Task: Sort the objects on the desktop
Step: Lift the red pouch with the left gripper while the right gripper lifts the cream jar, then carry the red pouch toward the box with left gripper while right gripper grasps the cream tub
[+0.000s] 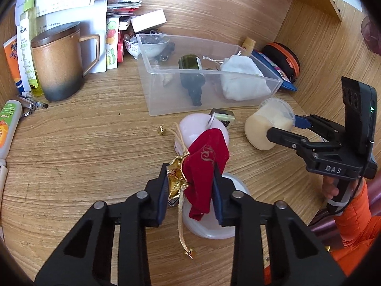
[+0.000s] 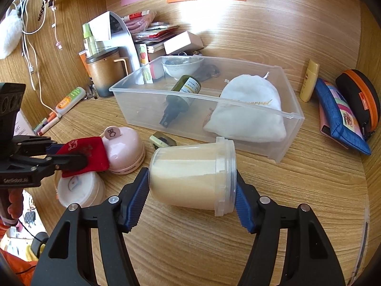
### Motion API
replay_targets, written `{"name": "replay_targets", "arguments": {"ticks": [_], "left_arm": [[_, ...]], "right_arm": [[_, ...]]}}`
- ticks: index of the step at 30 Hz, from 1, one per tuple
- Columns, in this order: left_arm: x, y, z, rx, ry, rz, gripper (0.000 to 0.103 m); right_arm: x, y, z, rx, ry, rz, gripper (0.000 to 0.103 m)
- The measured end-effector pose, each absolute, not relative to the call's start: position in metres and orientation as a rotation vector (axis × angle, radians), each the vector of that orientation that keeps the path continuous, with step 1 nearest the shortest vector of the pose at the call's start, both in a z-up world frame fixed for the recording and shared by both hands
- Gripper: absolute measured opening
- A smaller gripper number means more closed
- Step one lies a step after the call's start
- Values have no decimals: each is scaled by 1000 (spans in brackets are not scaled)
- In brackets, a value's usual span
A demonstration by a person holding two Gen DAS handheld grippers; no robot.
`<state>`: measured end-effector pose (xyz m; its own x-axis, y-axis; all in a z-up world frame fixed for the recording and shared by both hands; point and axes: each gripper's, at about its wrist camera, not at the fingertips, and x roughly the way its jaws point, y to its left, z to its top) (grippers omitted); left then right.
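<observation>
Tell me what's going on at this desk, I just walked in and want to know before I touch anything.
A person is sorting desk clutter with a handheld gripper in each hand. The left gripper is closed on a red velvet pouch, held above two pale round containers. The right gripper clamps a cream-filled plastic jar, tipped on its side, by its two ends. The clear plastic bin beyond already holds a dark green bottle and a white cloth pouch.

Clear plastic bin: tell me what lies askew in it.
In the clear plastic bin, the dark green glass spray bottle lies on its side, nozzle toward the front wall, not upright. The white drawstring cloth pouch slumps against the right end.
</observation>
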<state>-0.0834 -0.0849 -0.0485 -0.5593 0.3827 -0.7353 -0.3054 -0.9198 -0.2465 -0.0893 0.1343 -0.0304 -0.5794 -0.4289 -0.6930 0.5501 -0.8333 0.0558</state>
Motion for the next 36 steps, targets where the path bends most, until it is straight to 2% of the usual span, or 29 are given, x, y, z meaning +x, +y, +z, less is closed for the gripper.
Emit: {"name": "replay_targets", "arguments": {"ticks": [19,36], "left_arm": [[-82,-81,-7,-1036,-57,2584,29],[-101,-71,18,-893,-103,2653,29]], "right_arm": [[-73,147,1,901,199,-2402,62],[-90,145,26,835,181,-2417,62]]}}
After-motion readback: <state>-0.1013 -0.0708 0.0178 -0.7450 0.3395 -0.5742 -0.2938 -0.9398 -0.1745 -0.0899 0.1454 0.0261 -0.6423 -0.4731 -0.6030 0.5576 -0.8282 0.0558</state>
